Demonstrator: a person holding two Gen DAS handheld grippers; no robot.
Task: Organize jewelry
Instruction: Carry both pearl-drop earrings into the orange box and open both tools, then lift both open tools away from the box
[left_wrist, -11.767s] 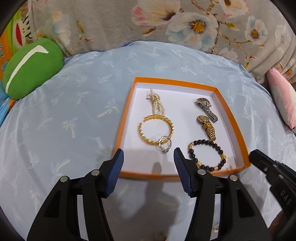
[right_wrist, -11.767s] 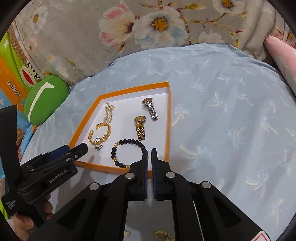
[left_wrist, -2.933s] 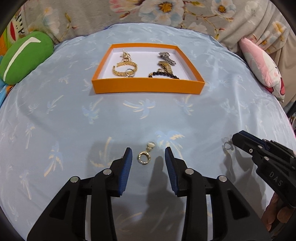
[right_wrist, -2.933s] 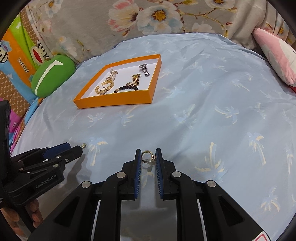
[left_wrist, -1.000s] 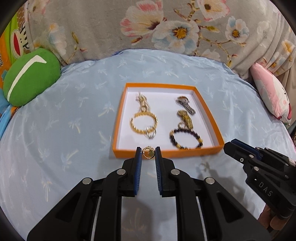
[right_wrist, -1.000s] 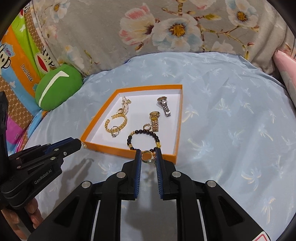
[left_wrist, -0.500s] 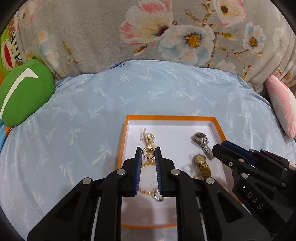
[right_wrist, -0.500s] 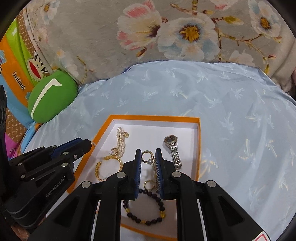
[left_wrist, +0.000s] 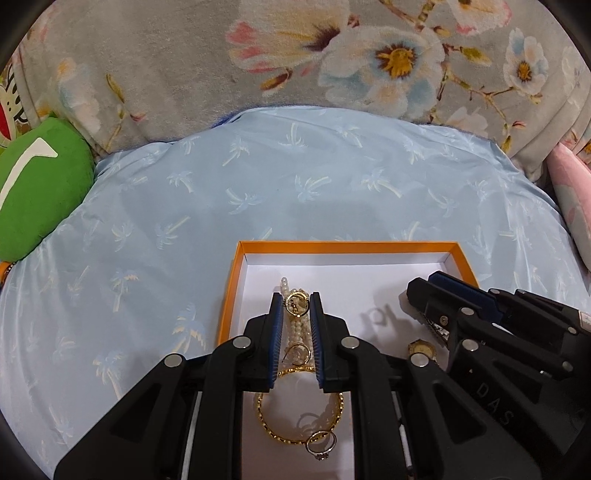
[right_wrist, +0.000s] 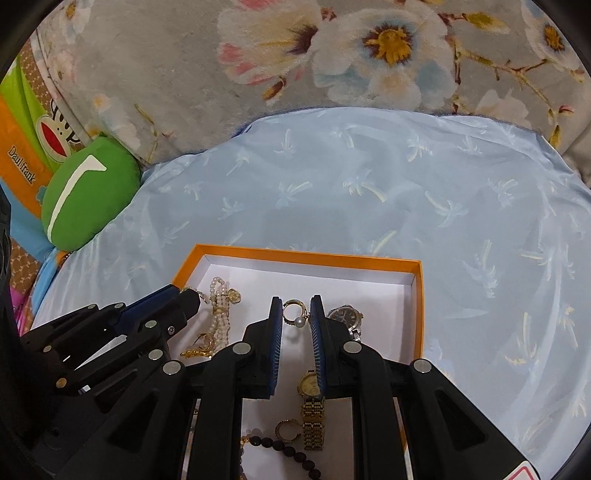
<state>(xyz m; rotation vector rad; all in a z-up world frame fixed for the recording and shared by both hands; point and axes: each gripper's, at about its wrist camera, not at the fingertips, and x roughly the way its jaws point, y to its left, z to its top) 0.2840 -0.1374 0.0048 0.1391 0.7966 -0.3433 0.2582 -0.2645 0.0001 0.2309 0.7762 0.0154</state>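
An orange tray (left_wrist: 347, 246) (right_wrist: 303, 257) with a white floor lies on the blue bedspread. My left gripper (left_wrist: 297, 304) is shut on a small gold earring (left_wrist: 296, 303), held over the tray's left side above a pearl strand (left_wrist: 299, 328) and a gold bangle (left_wrist: 295, 424). My right gripper (right_wrist: 295, 308) is shut on a gold hoop earring with a pearl (right_wrist: 295, 312), held over the tray's middle near a silver watch (right_wrist: 345, 315) and a gold watch (right_wrist: 312, 402). A silver ring (left_wrist: 320, 443) and a black bead bracelet (right_wrist: 291, 452) also lie in the tray.
A green cushion (left_wrist: 33, 184) (right_wrist: 85, 195) lies at the left. A floral blanket (left_wrist: 295, 55) rises behind the bed. A pink pillow (left_wrist: 572, 206) is at the right. Each gripper shows in the other's view, the right gripper (left_wrist: 480, 317) and the left gripper (right_wrist: 122, 325).
Both grippers have moved forward and down over the tray, each still holding its earring. The tray's contents now lie directly beneath the fingers.
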